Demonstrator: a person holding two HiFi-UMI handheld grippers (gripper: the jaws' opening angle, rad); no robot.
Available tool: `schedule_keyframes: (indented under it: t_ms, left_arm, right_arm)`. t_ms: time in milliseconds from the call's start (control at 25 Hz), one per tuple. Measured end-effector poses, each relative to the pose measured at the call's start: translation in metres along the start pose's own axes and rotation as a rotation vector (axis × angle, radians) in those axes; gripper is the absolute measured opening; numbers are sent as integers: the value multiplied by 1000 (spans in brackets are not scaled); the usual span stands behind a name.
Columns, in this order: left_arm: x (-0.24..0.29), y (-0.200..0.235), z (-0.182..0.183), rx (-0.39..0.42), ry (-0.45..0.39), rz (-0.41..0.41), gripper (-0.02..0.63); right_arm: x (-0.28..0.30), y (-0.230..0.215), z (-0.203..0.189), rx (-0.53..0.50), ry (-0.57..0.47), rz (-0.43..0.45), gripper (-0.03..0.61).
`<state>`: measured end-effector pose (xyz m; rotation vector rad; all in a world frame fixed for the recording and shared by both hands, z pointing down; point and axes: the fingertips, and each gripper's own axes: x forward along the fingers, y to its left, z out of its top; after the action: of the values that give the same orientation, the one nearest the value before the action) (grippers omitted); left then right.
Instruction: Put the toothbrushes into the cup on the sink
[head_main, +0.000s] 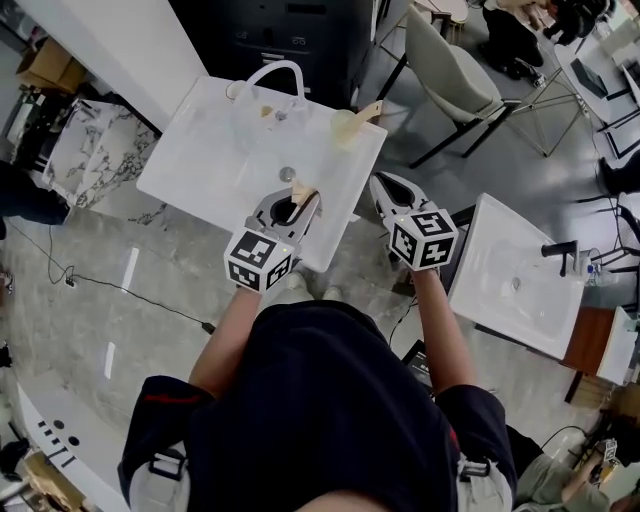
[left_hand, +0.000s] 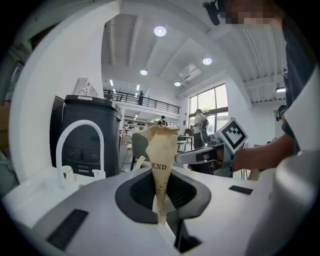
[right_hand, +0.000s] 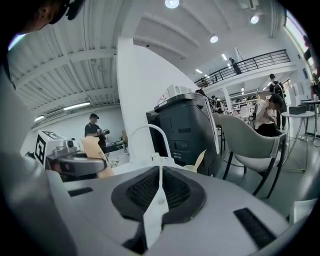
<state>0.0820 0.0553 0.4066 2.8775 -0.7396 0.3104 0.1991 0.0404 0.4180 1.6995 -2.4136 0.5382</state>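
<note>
A white sink with an arched faucet stands in front of me. On its far right corner is a pale cup with one tan wrapped toothbrush leaning in it. My left gripper hovers over the sink's near edge, shut on another tan paper-wrapped toothbrush printed END, which stands upright. My right gripper is just off the sink's right edge, jaws closed on a thin white toothbrush. The cup lies ahead of it.
A dark cabinet stands behind the sink. To the right are a grey chair and a second sink with a black tap. A marble counter is on the left. People stand far off in the hall.
</note>
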Motion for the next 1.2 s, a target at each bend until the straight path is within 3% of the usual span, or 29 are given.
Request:
schedule_keyframes:
  t_ms: [280, 560, 880, 1200]
  left_arm:
    - [-13, -13, -8, -16, -9, 41, 37]
    - [-33, 1, -6, -52, -32, 108, 37]
    - [-71, 45, -15, -85, -50, 219, 37]
    - [-114, 103, -20, -115, -62, 259, 35]
  right_arm:
    - [-8, 1, -13, 2, -1, 38, 44]
    - [10, 19, -14, -7, 10, 112, 44]
    - [54, 61, -11, -41, 44, 196, 44]
    - [103, 117, -7, -65, 78, 238, 44]
